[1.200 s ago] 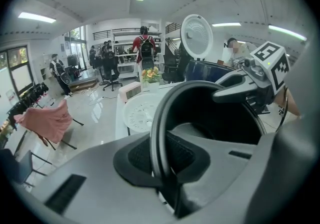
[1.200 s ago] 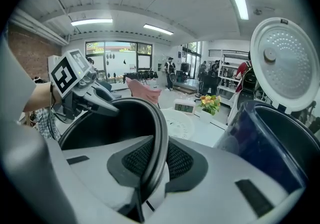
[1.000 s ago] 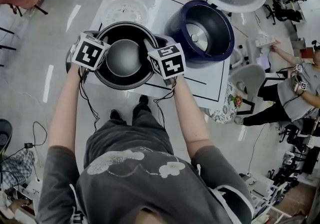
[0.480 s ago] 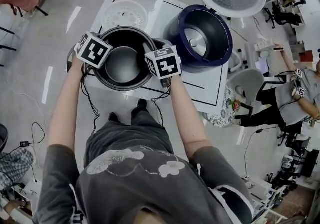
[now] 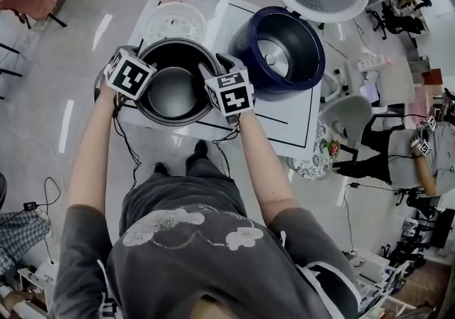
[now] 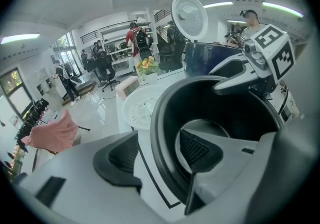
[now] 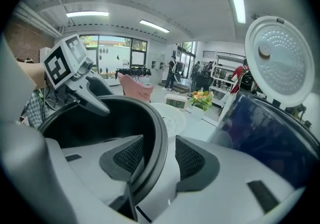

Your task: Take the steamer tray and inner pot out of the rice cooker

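While both sets of jaws have just been opening, the left gripper (image 6: 160,153) straddles the left rim of the inner pot (image 5: 174,83). One pad is inside and one outside, and neither presses on the metal. The pot stands near the near left corner of the tabletop (image 5: 284,115), already out of the cooker. Behind it, toward the far left corner, the steamer tray (image 5: 175,21) lies flat. The right gripper (image 7: 160,155) is parted the same way over the pot's right rim, with slim gaps on both sides, so it holds nothing.

The rice cooker (image 5: 281,47) sits toward the right edge, lid raised and cavity empty.

The risk, as I judge it, lies in pulling away. The right pads stand so close to the rim that a slanted lift could hook it and drag or tip the pot toward the near edge.

Count: one pot, one tray, one cooker, two grippers.
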`<state>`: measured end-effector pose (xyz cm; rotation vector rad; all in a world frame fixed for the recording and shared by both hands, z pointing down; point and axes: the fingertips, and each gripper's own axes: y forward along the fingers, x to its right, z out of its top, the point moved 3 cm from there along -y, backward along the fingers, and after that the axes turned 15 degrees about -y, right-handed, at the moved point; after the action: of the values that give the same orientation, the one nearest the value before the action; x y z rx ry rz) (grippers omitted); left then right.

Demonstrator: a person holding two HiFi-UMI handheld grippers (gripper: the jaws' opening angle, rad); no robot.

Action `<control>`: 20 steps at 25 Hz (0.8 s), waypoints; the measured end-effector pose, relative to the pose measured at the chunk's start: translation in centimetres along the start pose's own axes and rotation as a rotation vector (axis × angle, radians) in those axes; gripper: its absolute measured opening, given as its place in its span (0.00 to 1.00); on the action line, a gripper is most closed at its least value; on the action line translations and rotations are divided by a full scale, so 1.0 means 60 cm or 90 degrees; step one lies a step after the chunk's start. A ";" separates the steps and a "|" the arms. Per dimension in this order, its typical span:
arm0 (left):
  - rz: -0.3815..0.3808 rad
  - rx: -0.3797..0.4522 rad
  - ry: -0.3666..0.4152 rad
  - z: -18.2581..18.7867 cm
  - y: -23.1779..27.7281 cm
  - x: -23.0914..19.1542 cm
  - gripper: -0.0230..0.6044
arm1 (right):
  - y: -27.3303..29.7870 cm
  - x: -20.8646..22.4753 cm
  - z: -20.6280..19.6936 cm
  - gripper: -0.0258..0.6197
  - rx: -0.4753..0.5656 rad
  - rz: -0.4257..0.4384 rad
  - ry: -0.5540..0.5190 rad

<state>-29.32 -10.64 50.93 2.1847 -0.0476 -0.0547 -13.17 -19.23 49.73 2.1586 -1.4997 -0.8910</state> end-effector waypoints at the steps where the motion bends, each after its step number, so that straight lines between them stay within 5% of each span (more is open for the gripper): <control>1: 0.003 0.011 0.003 -0.002 -0.001 0.000 0.48 | -0.005 0.002 0.000 0.38 0.005 -0.014 -0.002; 9: 0.050 0.178 -0.044 0.013 -0.085 -0.017 0.57 | -0.078 0.009 0.028 0.40 0.057 -0.104 0.012; 20: 0.014 0.384 -0.079 0.015 -0.248 0.016 0.65 | -0.230 -0.038 0.092 0.45 0.195 -0.248 0.022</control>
<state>-28.19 -2.85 38.20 2.7812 -0.1775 -0.1825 -7.82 -11.68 37.86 2.7396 -1.2883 -0.7739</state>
